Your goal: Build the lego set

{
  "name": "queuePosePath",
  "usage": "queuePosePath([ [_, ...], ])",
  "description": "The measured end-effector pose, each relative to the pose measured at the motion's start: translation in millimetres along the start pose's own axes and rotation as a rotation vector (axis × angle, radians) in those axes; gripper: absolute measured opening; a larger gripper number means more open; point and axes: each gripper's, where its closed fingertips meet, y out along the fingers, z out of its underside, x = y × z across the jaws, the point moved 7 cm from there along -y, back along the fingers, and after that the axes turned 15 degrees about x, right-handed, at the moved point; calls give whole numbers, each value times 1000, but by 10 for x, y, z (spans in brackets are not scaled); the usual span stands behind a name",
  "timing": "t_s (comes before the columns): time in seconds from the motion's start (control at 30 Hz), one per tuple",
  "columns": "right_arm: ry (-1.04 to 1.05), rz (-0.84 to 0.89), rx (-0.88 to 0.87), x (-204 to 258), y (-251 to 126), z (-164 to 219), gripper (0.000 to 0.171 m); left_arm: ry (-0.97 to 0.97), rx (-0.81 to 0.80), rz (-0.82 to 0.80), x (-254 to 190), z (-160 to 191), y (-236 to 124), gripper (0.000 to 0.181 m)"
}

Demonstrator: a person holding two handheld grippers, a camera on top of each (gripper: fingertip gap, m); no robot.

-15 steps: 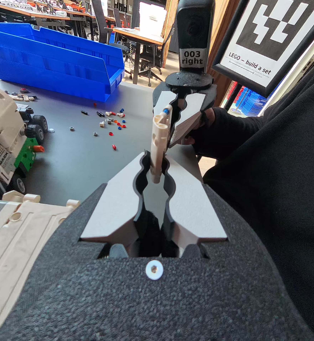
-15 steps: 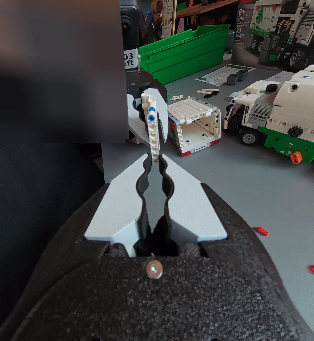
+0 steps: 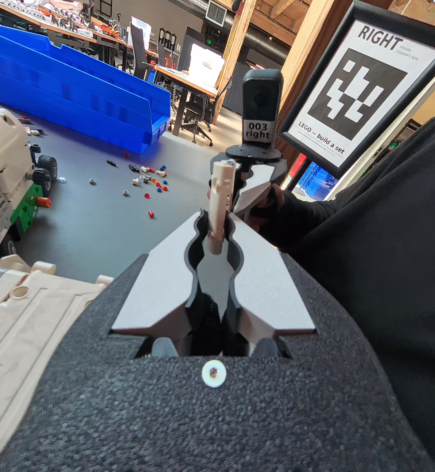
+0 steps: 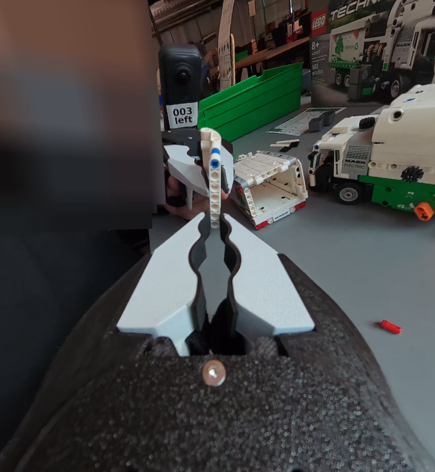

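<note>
Right wrist view: my right gripper (image 4: 215,219) pinches the white perforated beam (image 4: 215,186) at my jaw tips; my left gripper (image 3: 217,224) clamps its opposite end. Keep both grips coaxial, avoiding twist.

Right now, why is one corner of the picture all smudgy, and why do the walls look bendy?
Right wrist view: the smudgy patch upper left was added afterwards to hide a person; the beam and truck look sharp. Left wrist view: the wide lens bends the sign and bin near the edges.
</note>
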Motion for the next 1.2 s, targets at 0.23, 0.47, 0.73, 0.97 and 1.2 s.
queuePosePath([
  [0.23, 366, -244, -74, -149, 58, -6, 5, 261, 87, -295, 22, 25, -48, 54],
  [0.47, 392, -277, 283, -151, 66, 133, 5, 761, 312, -689, -92, 153, 97, 99],
  [0.73, 345, -278, 384, -18, 118, 18, 6, 868, 442, -747, -160, 224, 279, 66],
  [0.97, -173, -152, 125, 126, 23, -87, 31, 512, 331, -624, -187, 115, 245, 64],
  [1.2, -296, -232, -97, 263, 44, -239, 63, 203, 15, -345, -392, -59, 179, 64],
])
